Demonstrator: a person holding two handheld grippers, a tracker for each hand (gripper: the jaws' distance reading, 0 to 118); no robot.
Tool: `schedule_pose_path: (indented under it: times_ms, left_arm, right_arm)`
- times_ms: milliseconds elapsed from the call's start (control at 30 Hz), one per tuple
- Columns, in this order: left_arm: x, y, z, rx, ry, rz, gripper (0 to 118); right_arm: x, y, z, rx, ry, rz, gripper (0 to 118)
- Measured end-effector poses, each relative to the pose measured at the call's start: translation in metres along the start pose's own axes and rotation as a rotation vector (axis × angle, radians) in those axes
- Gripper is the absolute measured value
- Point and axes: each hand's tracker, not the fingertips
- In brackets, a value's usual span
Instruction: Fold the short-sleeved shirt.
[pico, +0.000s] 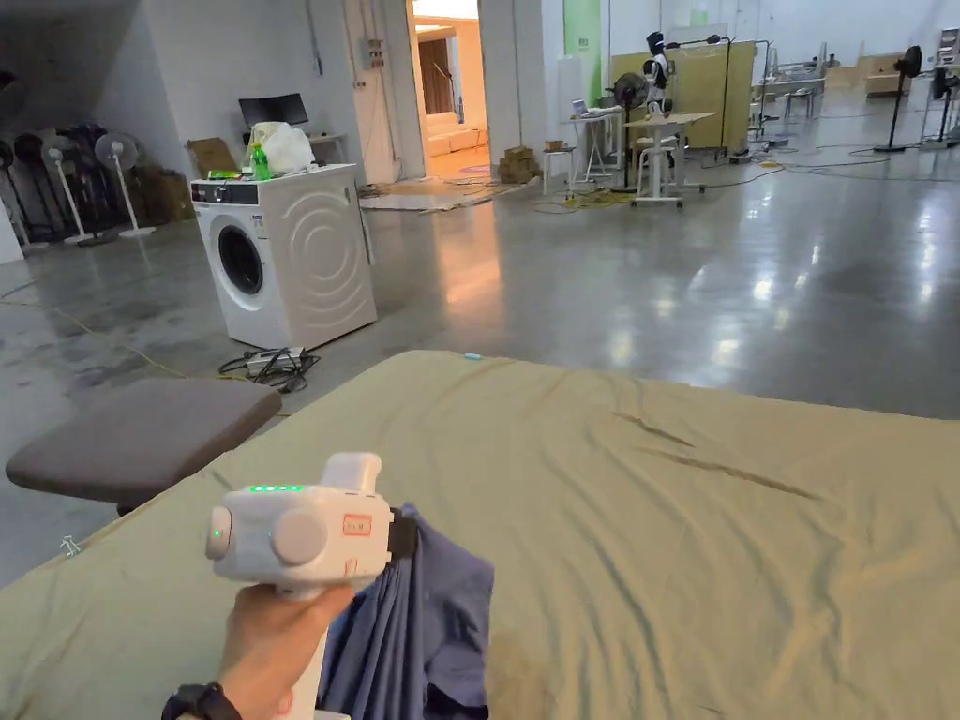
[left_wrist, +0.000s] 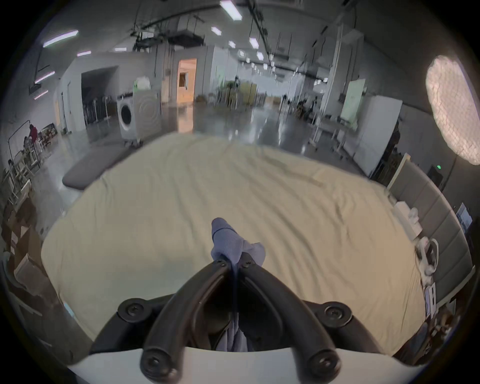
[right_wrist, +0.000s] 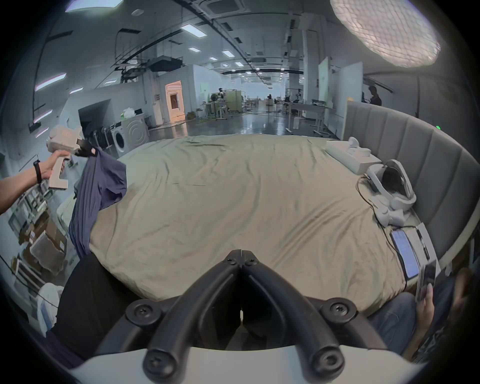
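Glossy grey floor (pico: 750, 281), washing machine (pico: 281, 253)

The short-sleeved shirt (pico: 412, 628) is a dark blue-grey garment of thin fabric, bunched and lifted off the bed (pico: 675, 525). It hangs in long vertical folds from a pinched bit of cloth at its top, held in the closed jaws of the left hand-held gripper (left_wrist: 235, 261). In the right gripper view it drapes down at the bed's near left edge, one sleeve (right_wrist: 114, 179) flaring out to the side and the lower part trailing past the bed's edge.
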Motion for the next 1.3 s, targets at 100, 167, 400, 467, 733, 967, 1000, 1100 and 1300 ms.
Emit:
schedule_pose_path:
  times_ms: [100,167,400,467,733,967,1000,1100,1300]
  left_arm:
    - [0.051,0.040,-0.002,0.039,-0.020,-0.143,4]
    - [0.098,0.051,-0.014,0.032,-0.031,-0.278,4]
    - [0.266,-0.036,-0.068,-0.094,-0.402,-0.389,4]
    - [0.316,-0.086,-0.074,-0.171,-0.523,-0.378,4]
    - [0.478,-0.273,-0.040,-0.419,-0.859,-0.525,4]
    - [0.491,-0.323,-0.013,-0.451,-0.914,-0.624,24]
    - [0.481,-0.316,-0.011,-0.456,-0.925,-0.609,46]
    - [0.444,-0.285,0.005,-0.372,-0.930,-0.558,81]
    - [0.330,-0.197,0.098,0.002,-0.748,-0.559,81]
  right_arm:
    - [0.013,-0.008,0.012,0.004,-0.043,-0.054,0]
    - [0.020,-0.014,0.020,0.009,-0.085,-0.094,0]
    - [0.045,-0.039,0.047,-0.008,-0.190,-0.196,0]
    - [0.047,-0.041,0.053,-0.022,-0.210,-0.200,0]
    - [0.059,-0.049,0.065,-0.048,-0.280,-0.170,0]
    - [0.057,-0.055,0.062,-0.061,-0.246,-0.190,0]
    - [0.055,-0.053,0.059,-0.057,-0.233,-0.194,0]
    - [0.052,-0.048,0.049,-0.020,-0.185,-0.188,0]
    - [0.035,-0.005,0.024,0.112,-0.061,-0.124,0]
